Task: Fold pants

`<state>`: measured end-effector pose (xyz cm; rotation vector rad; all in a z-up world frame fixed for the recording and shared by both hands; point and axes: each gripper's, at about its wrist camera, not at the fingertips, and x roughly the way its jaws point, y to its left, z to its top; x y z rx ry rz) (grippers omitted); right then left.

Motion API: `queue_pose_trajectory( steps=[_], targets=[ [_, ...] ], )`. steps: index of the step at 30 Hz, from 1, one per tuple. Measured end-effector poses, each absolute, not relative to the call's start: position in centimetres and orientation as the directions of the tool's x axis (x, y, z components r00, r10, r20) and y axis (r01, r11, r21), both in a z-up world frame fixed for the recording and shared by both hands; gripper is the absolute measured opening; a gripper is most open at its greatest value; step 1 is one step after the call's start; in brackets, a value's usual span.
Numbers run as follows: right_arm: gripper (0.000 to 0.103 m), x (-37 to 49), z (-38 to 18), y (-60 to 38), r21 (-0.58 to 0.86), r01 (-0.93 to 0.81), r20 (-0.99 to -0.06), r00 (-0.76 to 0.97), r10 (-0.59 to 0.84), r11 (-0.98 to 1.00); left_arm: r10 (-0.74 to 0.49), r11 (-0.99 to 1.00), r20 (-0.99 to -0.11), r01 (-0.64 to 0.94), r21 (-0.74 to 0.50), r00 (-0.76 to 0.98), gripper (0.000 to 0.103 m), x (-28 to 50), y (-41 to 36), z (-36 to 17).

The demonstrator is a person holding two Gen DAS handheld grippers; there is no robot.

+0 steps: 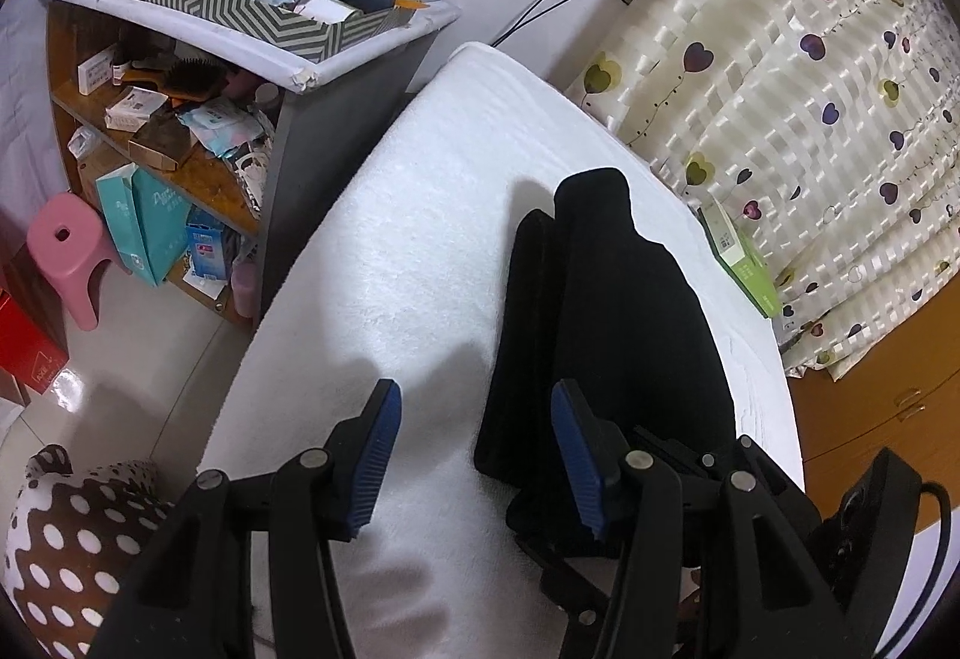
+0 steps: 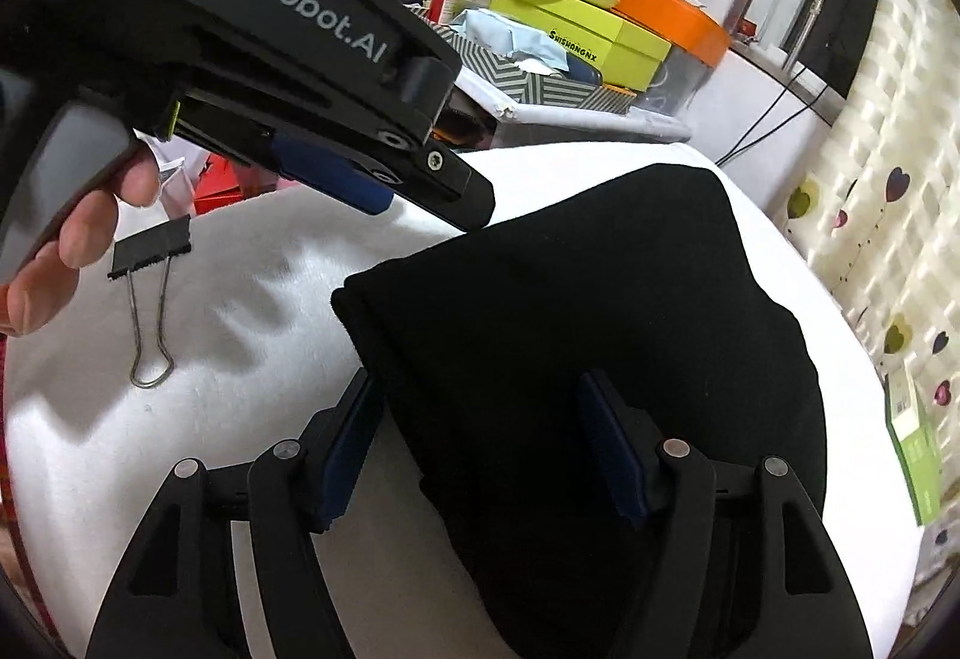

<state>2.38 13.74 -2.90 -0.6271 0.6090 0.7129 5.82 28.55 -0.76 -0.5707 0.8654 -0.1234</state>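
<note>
surface (image 2: 198, 419): white, textured cloth cover
pants (image 2: 600, 299): black, folded, lying on it toward 3 o'clock
binder clip (image 2: 150, 293): black, wire handles, at 9 o'clock, apart from pants

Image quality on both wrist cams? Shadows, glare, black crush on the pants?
Left wrist: strong fisheye bend and dark corners; the left tongs cast soft shadows on the white cover; glare on the floor tiles; the pants are a flat black mass. Right wrist: sharp; finger-shaped shadows beside the binder clip; pants folds barely readable.
</note>
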Motion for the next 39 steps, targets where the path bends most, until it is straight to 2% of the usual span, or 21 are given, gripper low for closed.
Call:
queue_pose_trajectory(
  steps=[2,6,7,9,12,15,19,24,27,32,35,39],
  targets=[
    [0.066,2.5,-2.8,13.7,-0.301,-0.743,-0.689,0.603,0.403,0.598,-0.332,0.842,-0.685,-0.124,-0.526,0.649,0.055,6.0,28.5,-0.8],
    [0.051,3.2,-2.1,12.8,-0.224,-0.754,-0.683,0.573,0.452,0.617,-0.344,0.830,-0.679,-0.128,-0.543,0.649,0.055,6.2,28.5,-0.8],
    [0.048,3.4,-1.9,12.4,-0.190,-0.758,-0.680,0.560,0.473,0.624,-0.352,0.823,-0.674,-0.127,-0.553,0.650,0.056,6.2,28.5,-0.8],
    [0.041,3.8,-1.6,11.8,-0.144,-0.754,-0.674,0.549,0.494,0.641,-0.363,0.812,-0.667,-0.131,-0.569,0.651,0.065,6.2,28.6,-0.8],
    [0.037,4.1,-1.3,11.2,-0.086,-0.751,-0.667,0.532,0.522,0.655,-0.407,0.789,-0.650,-0.112,-0.604,0.642,0.068,6.5,28.4,-0.8],
    [0.036,4.1,-1.2,11.2,-0.075,-0.749,-0.661,0.532,0.530,0.658,-0.466,0.739,-0.624,-0.112,-0.665,0.627,0.071,7.0,28.6,-1.2],
    [0.036,4.4,-1.3,11.3,-0.045,-0.764,-0.671,0.500,0.548,0.643,-0.451,0.738,-0.639,-0.141,-0.660,0.623,0.073,7.5,28.6,-1.4],
    [0.056,3.2,-1.8,13.4,-0.139,-0.765,-0.683,0.534,0.498,0.629,-0.440,0.728,-0.652,-0.180,-0.661,0.617,0.073,7.2,29.2,-2.1],
    [0.061,2.5,-2.2,15.1,-0.245,-0.746,-0.679,0.588,0.440,0.619,-0.431,0.718,-0.645,-0.193,-0.669,0.631,0.073,6.8,29.6,-2.0],
    [0.062,2.7,-2.8,16.8,-0.315,-0.711,-0.679,0.632,0.375,0.628,-0.432,0.720,-0.630,-0.174,-0.672,0.645,0.073,6.5,29.5,-1.4],
    [0.058,2.5,-2.8,16.6,-0.332,-0.707,-0.672,0.642,0.369,0.625,-0.429,0.712,-0.624,-0.181,-0.679,0.653,0.073,6.5,30.2,-1.3],
    [0.037,2.0,-2.0,15.5,-0.321,-0.697,-0.629,0.663,0.405,0.642,-0.439,0.706,-0.627,-0.185,-0.684,0.643,0.073,6.8,30.3,-1.7]
  ],
)
